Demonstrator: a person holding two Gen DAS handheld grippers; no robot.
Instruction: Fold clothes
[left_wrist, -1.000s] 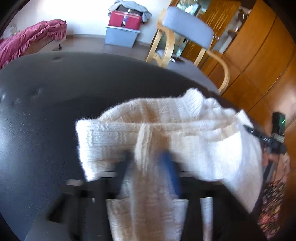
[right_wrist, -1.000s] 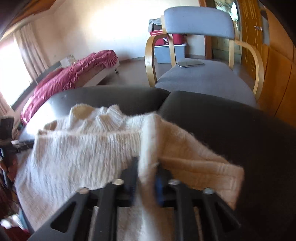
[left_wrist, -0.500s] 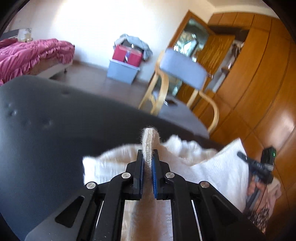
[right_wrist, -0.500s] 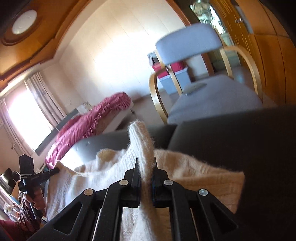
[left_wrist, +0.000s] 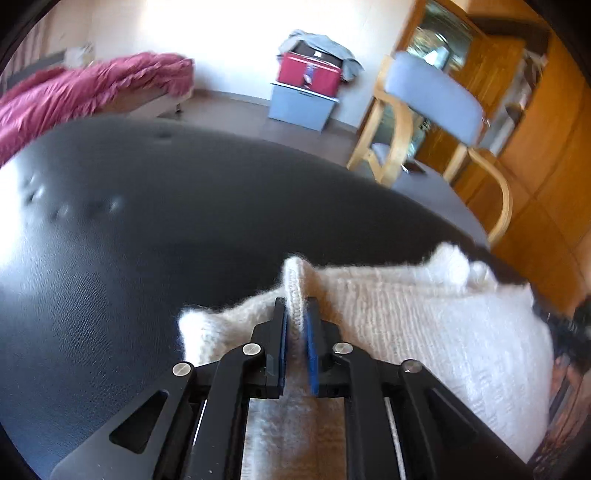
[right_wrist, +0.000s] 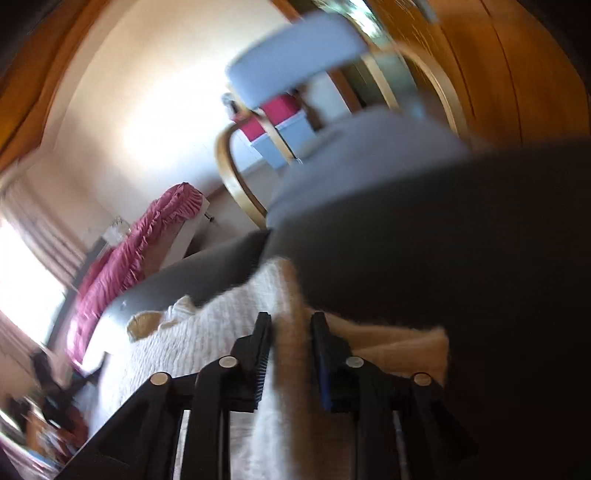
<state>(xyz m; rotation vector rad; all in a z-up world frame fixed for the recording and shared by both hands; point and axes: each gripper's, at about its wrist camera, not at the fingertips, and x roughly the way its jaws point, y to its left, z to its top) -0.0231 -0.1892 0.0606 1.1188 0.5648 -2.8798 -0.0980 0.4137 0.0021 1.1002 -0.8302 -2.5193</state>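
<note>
A cream knitted sweater (left_wrist: 424, 325) lies bunched on a black leather surface (left_wrist: 147, 229). My left gripper (left_wrist: 296, 314) is shut on an upright ridge of the knit at the sweater's left edge. In the right wrist view the same sweater (right_wrist: 207, 343) spreads to the left over the black surface (right_wrist: 443, 240). My right gripper (right_wrist: 291, 321) stands tilted with its fingers (right_wrist: 263, 332) spread apart. A blurred fold of the knit still runs between them, loose. Below the grippers the cloth is hidden by the black finger frames.
A wooden armchair with grey cushions (left_wrist: 436, 96) stands just beyond the black surface's far edge. Further back are a bed with a pink cover (left_wrist: 92, 85) and a red case on a grey box (left_wrist: 308, 74). Wooden cabinets (left_wrist: 546, 166) line the right.
The right gripper's fingers have spread apart and the view has tilted and blurred. The left gripper keeps its hold and has dipped back toward the black surface.
</note>
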